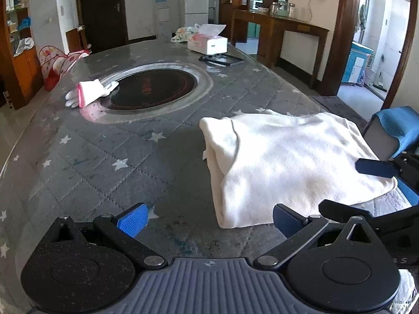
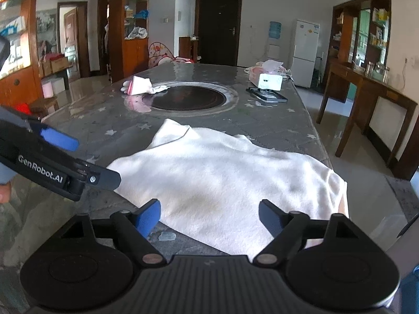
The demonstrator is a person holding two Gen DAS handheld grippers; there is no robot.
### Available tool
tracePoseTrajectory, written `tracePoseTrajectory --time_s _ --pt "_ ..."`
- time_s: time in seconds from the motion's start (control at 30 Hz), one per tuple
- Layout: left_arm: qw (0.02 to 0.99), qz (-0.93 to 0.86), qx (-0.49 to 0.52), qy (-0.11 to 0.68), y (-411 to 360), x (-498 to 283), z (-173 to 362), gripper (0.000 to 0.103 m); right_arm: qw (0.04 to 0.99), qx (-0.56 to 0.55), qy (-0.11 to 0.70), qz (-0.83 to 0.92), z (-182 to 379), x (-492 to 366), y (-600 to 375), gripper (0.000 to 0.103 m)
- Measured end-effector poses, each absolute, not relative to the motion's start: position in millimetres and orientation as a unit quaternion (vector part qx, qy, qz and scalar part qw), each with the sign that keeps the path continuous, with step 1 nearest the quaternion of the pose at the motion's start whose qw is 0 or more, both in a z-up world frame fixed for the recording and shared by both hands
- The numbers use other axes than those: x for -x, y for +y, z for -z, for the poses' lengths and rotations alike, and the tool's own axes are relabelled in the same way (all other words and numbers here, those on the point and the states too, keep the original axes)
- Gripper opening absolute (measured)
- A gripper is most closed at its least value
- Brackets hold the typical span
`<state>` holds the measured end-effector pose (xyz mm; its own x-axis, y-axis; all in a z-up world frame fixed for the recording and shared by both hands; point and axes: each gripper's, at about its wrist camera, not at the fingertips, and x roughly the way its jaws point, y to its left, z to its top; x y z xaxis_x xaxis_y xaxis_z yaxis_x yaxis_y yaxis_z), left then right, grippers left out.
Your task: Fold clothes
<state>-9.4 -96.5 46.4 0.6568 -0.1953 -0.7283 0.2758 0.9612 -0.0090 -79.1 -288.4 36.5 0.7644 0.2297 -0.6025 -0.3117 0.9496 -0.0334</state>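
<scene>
Cream-white fleece, a folded garment [image 1: 290,162], lies on the near right part of the grey, star-printed table [image 1: 110,162], its right side reaching the table's edge. In the left wrist view its folded layers show along its left side, and one corner sits between the blue pads of the left claw [image 1: 209,221], whose jaws stand wide apart and press on nothing. The right claw [image 2: 209,218] hangs over the garment's near edge in its own view, jaws likewise spread wide, cloth under the gap but not pinched.

Each claw shows in the other's camera: the left one enters from the left edge of the right wrist view, beside the garment, and the right one's dark finger lies over the cloth at the right edge of the left wrist view.

Farther along the table a round dark cooktop [image 1: 153,89] is set into the surface, with a white glove with a pink cuff [image 1: 90,94] at its rim. Beyond it stand a tissue box [image 1: 208,43] and a flat black frame [image 1: 222,59].
</scene>
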Motion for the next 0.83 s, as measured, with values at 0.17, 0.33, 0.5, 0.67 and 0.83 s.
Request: tracePoseTrajectory --time_s 0.17,0.33,0.5,0.67,0.83 --pt "0.911 0.124 -0.05 0.39 -97.3 10.8 -47.3 0.103 0.939 0.047 0.311 -0.138 -35.9 78.8 -292.3 0.094" --pt "0.911 0.124 -0.051 0.389 -100.5 14.2 -47.3 0.103 0.941 0.034 0.309 -0.132 -35.1 80.5 -295.7 0.095" --pt "0.913 0.125 -0.05 0.386 -102.9 19.8 -48.9 0.103 0.944 0.021 0.307 -0.122 -35.6 81.6 -299.4 0.098" --pt "0.915 0.127 -0.05 0.38 -102.4 25.4 -51.9 0.103 0.945 0.011 0.305 -0.118 -36.1 86.1 -301.2 0.1" --pt "0.919 0.128 -0.05 0.37 -100.4 32.7 -56.0 0.103 0.947 0.004 0.301 -0.115 -38.5 91.3 -301.6 0.102"
